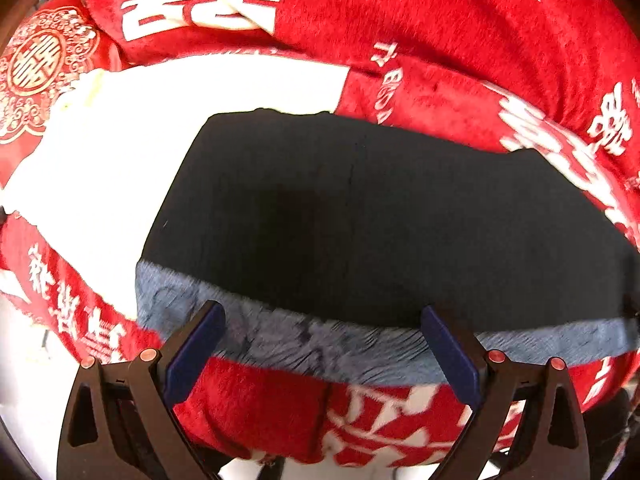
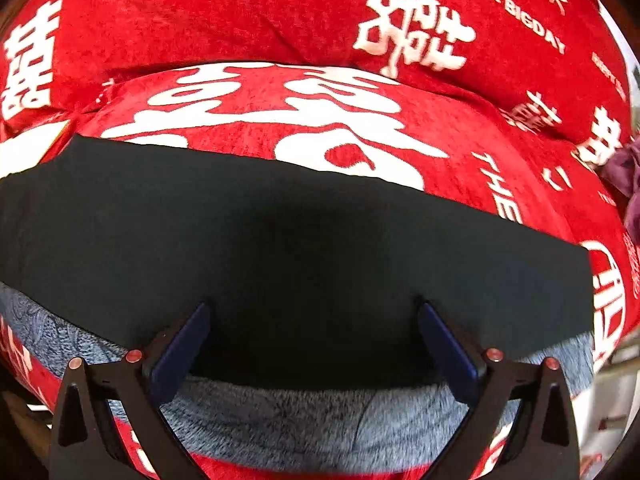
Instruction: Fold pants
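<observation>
Black pants lie flat on a red blanket, with a strip of their grey fleece lining showing along the near edge. My left gripper is open just above that near edge, holding nothing. In the right wrist view the same black pants spread wide, with the grey lining nearest the camera. My right gripper is open over the near edge, its jaws standing apart on either side of the black cloth, holding nothing.
A red plush blanket with white characters covers the surface and bunches up behind the pants. A white patch of it lies left of the pants. A purple cloth sits at the far right.
</observation>
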Available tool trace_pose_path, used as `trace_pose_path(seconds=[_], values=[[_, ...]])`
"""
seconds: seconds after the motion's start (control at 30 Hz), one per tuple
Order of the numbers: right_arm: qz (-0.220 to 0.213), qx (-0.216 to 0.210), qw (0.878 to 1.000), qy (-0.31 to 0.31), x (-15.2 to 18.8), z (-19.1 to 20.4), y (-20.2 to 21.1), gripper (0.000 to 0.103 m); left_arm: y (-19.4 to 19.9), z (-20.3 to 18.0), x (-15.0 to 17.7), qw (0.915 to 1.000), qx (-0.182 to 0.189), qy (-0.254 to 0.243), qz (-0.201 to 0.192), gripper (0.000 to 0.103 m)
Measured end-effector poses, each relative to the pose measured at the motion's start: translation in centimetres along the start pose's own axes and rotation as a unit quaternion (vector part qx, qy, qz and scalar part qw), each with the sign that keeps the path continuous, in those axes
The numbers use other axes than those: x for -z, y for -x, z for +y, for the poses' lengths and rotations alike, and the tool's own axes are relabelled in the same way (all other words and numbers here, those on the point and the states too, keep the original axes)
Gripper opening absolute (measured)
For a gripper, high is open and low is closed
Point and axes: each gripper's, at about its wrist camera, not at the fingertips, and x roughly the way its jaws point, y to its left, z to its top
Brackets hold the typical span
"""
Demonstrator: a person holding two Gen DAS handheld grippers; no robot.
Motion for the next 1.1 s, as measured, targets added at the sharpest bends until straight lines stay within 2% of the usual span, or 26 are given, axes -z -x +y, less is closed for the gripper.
trace_pose_path(seconds=[0.03, 0.1, 0.17, 0.2, 0.3, 0.43, 0.6, 0.67, 0.73, 0.8, 0.87, 0.93, 1.03, 1.1], values=[[-0.001, -0.002, 1.000, -0.004, 0.3, -0.1, 0.0, 0.103, -1.0, 0.4, 0.1, 0.9998, -0.012, -0.003, 0.017, 0.099], [-0.011, -0.011, 1.000, -0.001, 0.7, -0.4, -0.3, 0.102, -2.2, 1.2, 0.6, 0.9990, -0.005, 0.012, 0.043, 0.099], [-0.005, -0.012, 1.000, -0.005, 0.5, -0.8, -0.2, 0.103, -1.1, 1.5, 0.6, 0.9988, 0.001, 0.029, 0.039, 0.099], [-0.005, 0.005, 1.000, -0.016, 0.4, -1.3, 0.4, 0.103, -0.5, 1.2, 0.5, 0.9990, 0.003, 0.030, 0.034, 0.099], [-0.034, 0.019, 0.997, -0.059, 1.1, -3.9, 2.9, 0.103, 1.5, -1.2, 0.0, 0.9994, 0.022, 0.014, 0.021, 0.099], [-0.022, 0.015, 0.993, -0.115, 2.7, -8.3, 4.0, 0.103, 3.3, -8.1, -1.5, 0.9968, 0.069, -0.038, 0.014, 0.099], [-0.045, 0.033, 0.979, -0.194, 5.5, -14.4, 5.7, 0.103, 3.6, -19.2, -2.9, 0.9875, 0.111, -0.108, 0.030, 0.099], [-0.069, 0.042, 0.967, -0.240, 6.6, -16.5, 6.7, 0.103, 3.3, -23.7, -3.1, 0.9835, 0.109, -0.140, 0.037, 0.099], [-0.118, 0.037, 0.951, -0.282, 8.0, -18.3, 8.2, 0.103, 3.1, -26.4, -3.6, 0.9788, 0.111, -0.167, 0.043, 0.099], [-0.154, 0.028, 0.943, -0.293, 9.0, -19.5, 9.4, 0.103, 3.4, -29.8, -2.9, 0.9720, 0.115, -0.200, 0.044, 0.099], [-0.164, 0.027, 0.946, -0.279, 9.4, -19.9, 9.9, 0.103, 3.3, -32.4, -2.4, 0.9648, 0.114, -0.233, 0.040, 0.099], [-0.159, 0.000, 0.953, -0.257, 9.4, -20.2, 9.7, 0.103, 3.0, -34.1, -1.6, 0.9592, 0.104, -0.259, 0.044, 0.099], [-0.115, 0.000, 0.962, -0.249, 9.4, -20.6, 8.4, 0.103, 1.8, -35.7, -0.7, 0.9577, 0.093, -0.264, 0.067, 0.099], [-0.090, -0.012, 0.961, -0.261, 9.8, -21.2, 7.0, 0.103, 1.1, -35.6, -0.3, 0.9604, 0.089, -0.255, 0.067, 0.103]])
